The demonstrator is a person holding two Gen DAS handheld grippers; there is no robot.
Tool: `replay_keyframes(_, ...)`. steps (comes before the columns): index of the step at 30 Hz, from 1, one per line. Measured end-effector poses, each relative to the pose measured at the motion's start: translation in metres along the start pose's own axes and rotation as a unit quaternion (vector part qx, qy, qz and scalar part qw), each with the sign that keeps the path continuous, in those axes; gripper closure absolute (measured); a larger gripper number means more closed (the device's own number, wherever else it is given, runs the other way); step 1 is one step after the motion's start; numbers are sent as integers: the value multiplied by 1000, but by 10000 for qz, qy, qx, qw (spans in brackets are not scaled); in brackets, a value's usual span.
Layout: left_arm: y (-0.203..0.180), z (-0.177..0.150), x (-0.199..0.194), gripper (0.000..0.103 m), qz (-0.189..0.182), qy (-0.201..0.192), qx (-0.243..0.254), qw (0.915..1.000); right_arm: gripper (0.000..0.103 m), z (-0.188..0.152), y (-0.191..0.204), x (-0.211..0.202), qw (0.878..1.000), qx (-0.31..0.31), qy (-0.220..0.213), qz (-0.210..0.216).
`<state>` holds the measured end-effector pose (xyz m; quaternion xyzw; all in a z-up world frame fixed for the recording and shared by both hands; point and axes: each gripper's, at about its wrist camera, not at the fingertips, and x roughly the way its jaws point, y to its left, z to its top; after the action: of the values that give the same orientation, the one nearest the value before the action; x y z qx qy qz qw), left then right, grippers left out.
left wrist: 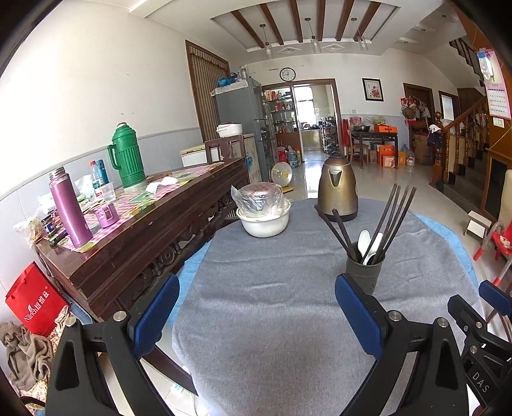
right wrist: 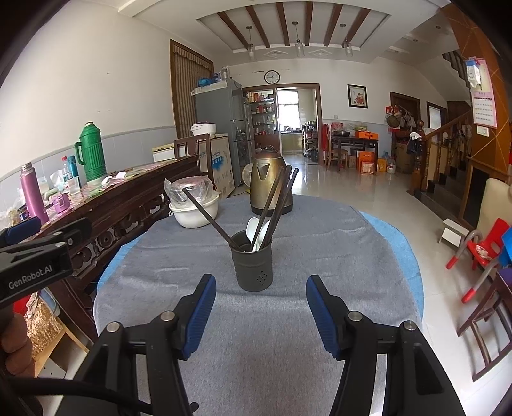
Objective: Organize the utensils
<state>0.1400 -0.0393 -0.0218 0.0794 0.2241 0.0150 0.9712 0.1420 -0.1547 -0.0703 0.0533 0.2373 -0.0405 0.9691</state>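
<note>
My right tool and left tool hang wide and empty over the near table. The chopsticks and white spoons already stand in the dark holder mid-table, so little seems left.

White walls with grey lower band. Glossy pale tiled floor. Beamed ceiling, three pendant lamps. Carved dark wood sideboard along left wall. Wall clock above open doorway, daylight beyond. Wooden staircase right.
</note>
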Motion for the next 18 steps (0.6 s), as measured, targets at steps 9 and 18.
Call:
replay_keyframes(9, 9, -7, -13, 5, 3, -27, -31, 10000, 41, -1, 6, -8, 9997, 175, 158, 31)
replay_keyframes(18, 16, -14, -17, 5, -9, 6, -8, 10000, 41, -4, 9, -6, 9992, 289, 287, 48)
